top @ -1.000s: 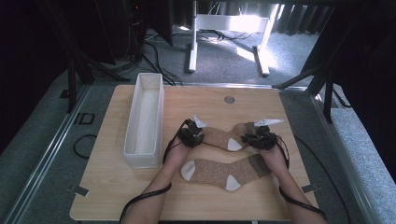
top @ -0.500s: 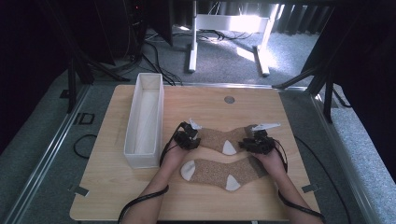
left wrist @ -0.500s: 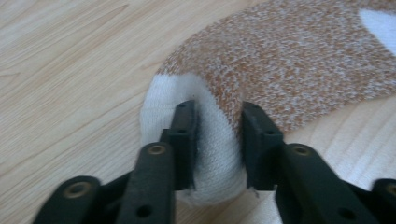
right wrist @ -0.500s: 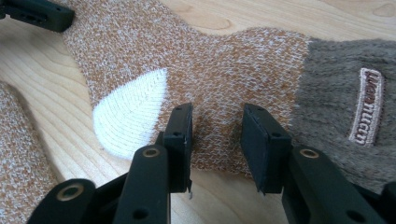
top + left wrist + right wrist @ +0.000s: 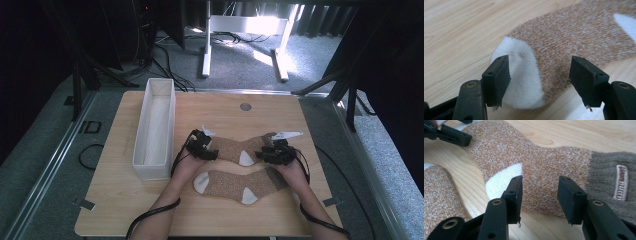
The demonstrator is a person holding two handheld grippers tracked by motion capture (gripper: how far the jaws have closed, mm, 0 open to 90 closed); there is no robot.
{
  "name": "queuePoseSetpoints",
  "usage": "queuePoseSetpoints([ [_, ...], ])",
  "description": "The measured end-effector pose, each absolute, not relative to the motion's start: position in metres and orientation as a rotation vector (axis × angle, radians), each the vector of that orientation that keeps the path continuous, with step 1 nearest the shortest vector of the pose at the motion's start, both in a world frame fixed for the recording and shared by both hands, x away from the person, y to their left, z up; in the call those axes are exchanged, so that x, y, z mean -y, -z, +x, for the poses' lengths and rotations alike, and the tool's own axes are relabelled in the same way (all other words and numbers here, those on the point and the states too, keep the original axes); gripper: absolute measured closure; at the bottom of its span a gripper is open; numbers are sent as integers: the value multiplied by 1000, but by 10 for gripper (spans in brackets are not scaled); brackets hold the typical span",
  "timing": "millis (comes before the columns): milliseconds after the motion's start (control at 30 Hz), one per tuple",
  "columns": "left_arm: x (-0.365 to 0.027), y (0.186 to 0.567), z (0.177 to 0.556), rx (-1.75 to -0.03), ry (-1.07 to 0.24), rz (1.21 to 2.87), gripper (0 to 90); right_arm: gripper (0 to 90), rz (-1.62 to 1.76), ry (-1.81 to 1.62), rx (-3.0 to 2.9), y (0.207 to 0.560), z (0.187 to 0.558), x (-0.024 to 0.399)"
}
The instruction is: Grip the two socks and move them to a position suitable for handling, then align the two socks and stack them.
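The upper sock [image 5: 235,148] lies flat between both tools – left tool [image 5: 210,153] at 9 o'clock over its toe, right tool [image 5: 264,153] at 3 o'clock; jaws just opening, parted, gripping nothing.

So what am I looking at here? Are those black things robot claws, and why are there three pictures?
No robot: a person holds a hand tool with two black jaws in each hand. The high view looks down on the table. There you see the left gripper and the right gripper at the two ends of the far sock. A near sock lies in front of it, and a white bin stands to the left. The other two pictures come from cameras riding on the grippers. The left gripper's jaws have just been opening and stand apart over the sock's white toe. The right gripper's jaws have opened too, over the sock near its grey cuff. Nothing is gripped now.
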State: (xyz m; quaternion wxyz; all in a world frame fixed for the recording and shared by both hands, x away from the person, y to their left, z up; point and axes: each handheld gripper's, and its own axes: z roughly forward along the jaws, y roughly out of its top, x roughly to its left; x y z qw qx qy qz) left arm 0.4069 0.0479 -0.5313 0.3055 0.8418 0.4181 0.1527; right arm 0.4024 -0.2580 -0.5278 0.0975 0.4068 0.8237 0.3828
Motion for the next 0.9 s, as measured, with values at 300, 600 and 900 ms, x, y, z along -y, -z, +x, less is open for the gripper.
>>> queuePoseSetpoints([
  [300,-52,507,383,-1021,-346,2186,337,510,1188,-1137,-2399,521,390,265],
  [600,-63,503,352,-997,-309,2139,337,489,1171,-1153,-2384,515,368,275],
  [900,-65,500,327,-953,-308,2139,339,479,1142,-1180,-2362,506,344,280],
])
